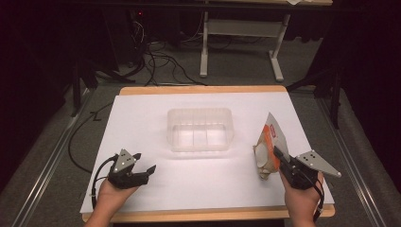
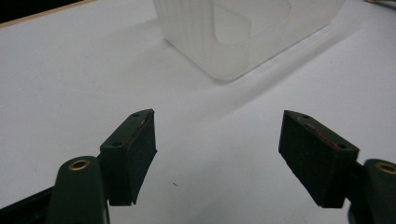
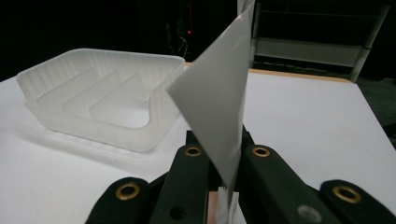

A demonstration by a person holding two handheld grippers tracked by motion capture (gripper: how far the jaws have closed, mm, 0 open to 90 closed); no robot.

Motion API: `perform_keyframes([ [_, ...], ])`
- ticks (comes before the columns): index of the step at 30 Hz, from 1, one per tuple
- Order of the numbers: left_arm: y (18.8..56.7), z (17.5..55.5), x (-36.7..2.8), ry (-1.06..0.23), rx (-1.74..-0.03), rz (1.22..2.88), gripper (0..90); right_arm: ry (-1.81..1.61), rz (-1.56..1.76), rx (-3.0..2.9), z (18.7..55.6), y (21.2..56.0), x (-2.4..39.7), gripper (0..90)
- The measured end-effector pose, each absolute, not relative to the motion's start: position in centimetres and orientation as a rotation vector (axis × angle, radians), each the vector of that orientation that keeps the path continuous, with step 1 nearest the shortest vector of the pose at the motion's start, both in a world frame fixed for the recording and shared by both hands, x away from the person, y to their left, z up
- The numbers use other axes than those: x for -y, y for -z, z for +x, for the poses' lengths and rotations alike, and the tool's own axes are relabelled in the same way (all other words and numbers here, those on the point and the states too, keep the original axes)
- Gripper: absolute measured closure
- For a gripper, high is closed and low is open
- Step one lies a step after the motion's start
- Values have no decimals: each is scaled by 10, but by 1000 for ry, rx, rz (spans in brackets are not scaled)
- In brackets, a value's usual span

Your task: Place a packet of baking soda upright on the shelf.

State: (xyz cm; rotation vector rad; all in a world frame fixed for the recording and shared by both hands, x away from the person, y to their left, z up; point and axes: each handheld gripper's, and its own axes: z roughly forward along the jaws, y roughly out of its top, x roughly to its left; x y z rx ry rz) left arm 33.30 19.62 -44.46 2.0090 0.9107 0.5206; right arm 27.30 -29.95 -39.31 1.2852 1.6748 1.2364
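A clear plastic tray with dividers sits in the middle of the white table top. My right gripper at the front right is shut on a white and orange snack packet, which stands up on edge between its jaws. In the right gripper view the packet rises as a pale sheet from the closed jaws, with the tray to its left. My left gripper rests at the front left, open, nothing between its pads. The tray lies ahead of it.
A wooden table edge borders the white sheet at the back. Behind it stand a white desk frame and loose cables on the grey floor. Metal rails run along both sides.
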Motion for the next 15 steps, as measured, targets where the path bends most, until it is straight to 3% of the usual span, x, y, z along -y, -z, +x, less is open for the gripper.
perform_keyframes([
  [15,445,333,-196,-530,-902,2011,257,-1273,1243,-1608,272,378,301,900],
])
